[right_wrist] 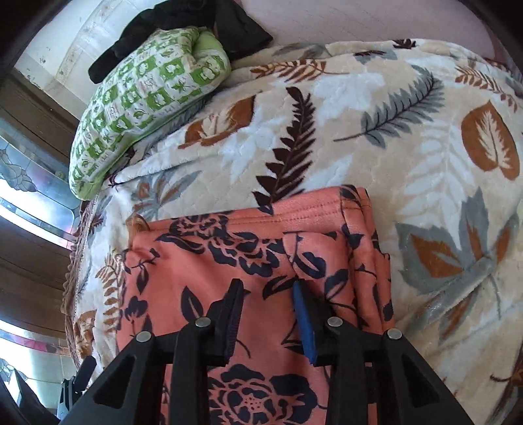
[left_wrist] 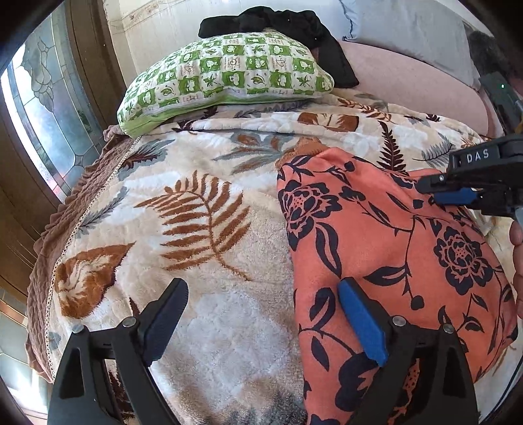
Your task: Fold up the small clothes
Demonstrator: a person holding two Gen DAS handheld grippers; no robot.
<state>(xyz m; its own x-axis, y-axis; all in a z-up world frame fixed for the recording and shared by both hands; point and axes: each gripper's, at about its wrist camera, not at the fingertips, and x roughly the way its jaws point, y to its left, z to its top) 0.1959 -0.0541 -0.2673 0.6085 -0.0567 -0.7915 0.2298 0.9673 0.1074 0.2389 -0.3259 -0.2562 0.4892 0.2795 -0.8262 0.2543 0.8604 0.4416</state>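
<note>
An orange garment with a dark floral print (left_wrist: 385,248) lies folded on the leaf-patterned blanket (left_wrist: 202,209). My left gripper (left_wrist: 261,314) is open wide at the garment's left edge, its blue-padded finger over the cloth and the other over the blanket. My right gripper (right_wrist: 268,304) is open just above the same garment (right_wrist: 261,248), fingers empty. The right gripper also shows in the left wrist view (left_wrist: 438,189), over the garment's far right part.
A green-and-white checked pillow (left_wrist: 228,78) lies at the bed's far end with a black garment (left_wrist: 281,26) on it. Pink sheet (left_wrist: 418,85) lies beyond the blanket. A stained-glass window (left_wrist: 42,108) and wooden frame stand left of the bed's edge.
</note>
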